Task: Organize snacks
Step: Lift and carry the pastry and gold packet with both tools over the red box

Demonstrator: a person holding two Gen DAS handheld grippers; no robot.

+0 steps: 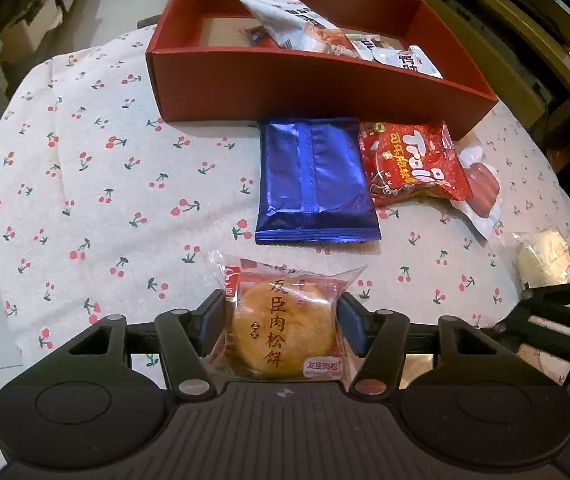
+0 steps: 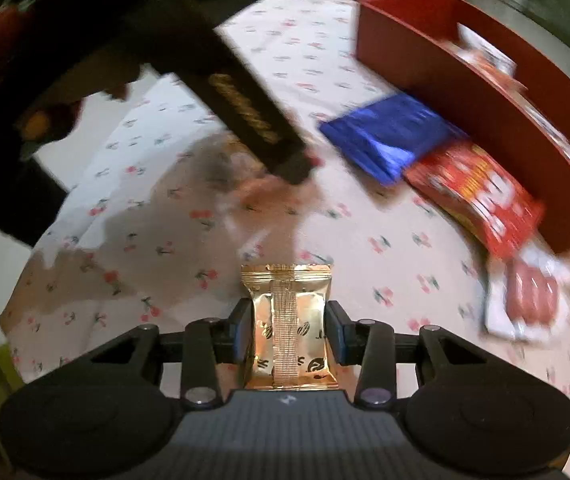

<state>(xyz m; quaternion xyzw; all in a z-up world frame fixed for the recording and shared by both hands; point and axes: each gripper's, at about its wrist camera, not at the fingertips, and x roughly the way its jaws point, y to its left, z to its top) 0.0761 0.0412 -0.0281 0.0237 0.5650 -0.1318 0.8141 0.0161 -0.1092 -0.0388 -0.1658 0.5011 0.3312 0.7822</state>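
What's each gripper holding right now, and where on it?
Left gripper: pork floss cake packet, by its sides. Right gripper: gold snack packet, by its sides.

Soft, even indoor light fell on the cherry-print tablecloth (image 1: 85,168) in the left wrist view, which was sharp, with glare on the blue foil packet (image 1: 313,180). The right wrist view was smeared by motion blur across the red box (image 2: 485,100); only the gold packet (image 2: 289,320) stayed crisp. A broad shadow darkened its cloth. Both fisheye views curved and dimmed at the edges.
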